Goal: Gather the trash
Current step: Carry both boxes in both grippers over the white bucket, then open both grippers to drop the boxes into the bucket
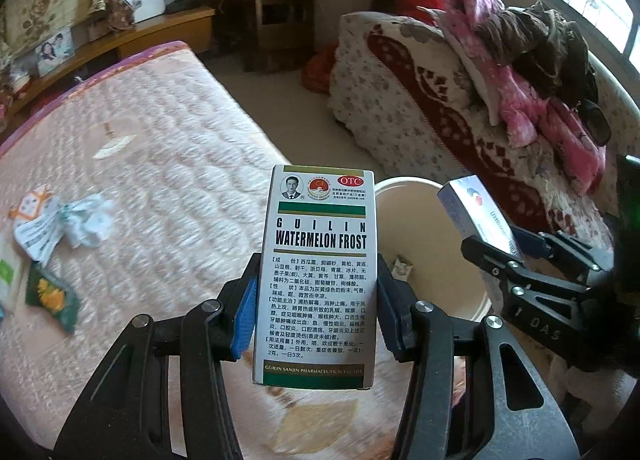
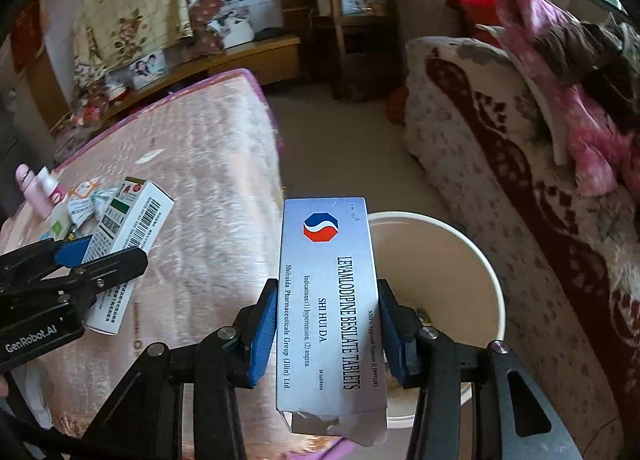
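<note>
**Two cartons gripped, bin just ahead**

Your left gripper (image 1: 318, 300) is clamped on the white-and-green medicine box (image 1: 320, 272), blue pads pressing its two long sides near the lower half, the box standing upright. Your right gripper (image 2: 328, 332) is clenched the same way on the silver tablet box (image 2: 330, 300), whose bottom flap is torn open. The cream bin (image 2: 492, 280) sits on the floor at about 2 o'clock of each box, just beyond it and beside the bed (image 1: 160, 148).

Both are thin cardboard cartons: light, probably empty or nearly so, and easy to crush, so a harder squeeze buys you nothing. Their glossy faces may slip; the side-on hold on the narrow edges is the sound one.

More litter waits on the bed at 9 o'clock in the left view: a crumpled paper (image 1: 86, 224) and a green wrapper (image 1: 52, 298), both soft and best pinched at a raised fold.
</note>
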### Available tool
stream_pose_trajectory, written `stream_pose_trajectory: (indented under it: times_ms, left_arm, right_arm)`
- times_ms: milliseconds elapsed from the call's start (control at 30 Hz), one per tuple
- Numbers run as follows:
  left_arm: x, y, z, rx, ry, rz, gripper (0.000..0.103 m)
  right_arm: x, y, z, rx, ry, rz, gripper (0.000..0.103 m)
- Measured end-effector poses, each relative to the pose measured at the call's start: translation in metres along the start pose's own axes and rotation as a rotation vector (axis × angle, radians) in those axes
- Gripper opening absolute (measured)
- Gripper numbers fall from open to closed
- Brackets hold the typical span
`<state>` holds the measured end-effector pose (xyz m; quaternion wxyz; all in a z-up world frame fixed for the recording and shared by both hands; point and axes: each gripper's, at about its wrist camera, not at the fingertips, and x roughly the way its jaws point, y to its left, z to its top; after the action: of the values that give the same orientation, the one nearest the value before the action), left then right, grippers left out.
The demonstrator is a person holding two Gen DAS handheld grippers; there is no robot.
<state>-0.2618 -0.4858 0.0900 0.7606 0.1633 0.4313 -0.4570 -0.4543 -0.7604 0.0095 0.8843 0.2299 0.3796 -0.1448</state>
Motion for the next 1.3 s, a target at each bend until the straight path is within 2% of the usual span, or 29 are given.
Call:
stream_pose_trajectory:
  times_ms: [600, 633, 733, 933, 1300]
  left_arm:
    - [0.044, -0.039, 0.016, -0.061, 0.073, -0.235, 0.050]
    - [0.045, -0.040, 0.017, -0.064, 0.077, -0.239, 0.051]
    - [0.046, -0.039, 0.017, -0.080, 0.076, -0.272, 0.065]
    - [0.038, -0.031, 0.017, -0.088, 0.055, -0.254, 0.065]
    - [0.012, 0.002, 0.005, -0.086, 0.010, -0.129, 0.065]
  right_arm:
    - [0.021, -0.061, -0.013, 0.110, 0.049, -0.076, 0.045]
    - [0.022, -0.064, -0.014, 0.119, 0.052, -0.081, 0.048]
    - [0.022, -0.071, -0.015, 0.149, 0.051, -0.084, 0.065]
    - [0.018, -0.074, -0.014, 0.163, 0.042, -0.078, 0.067]
    - [0.012, -0.039, -0.011, 0.089, 0.031, -0.057, 0.067]
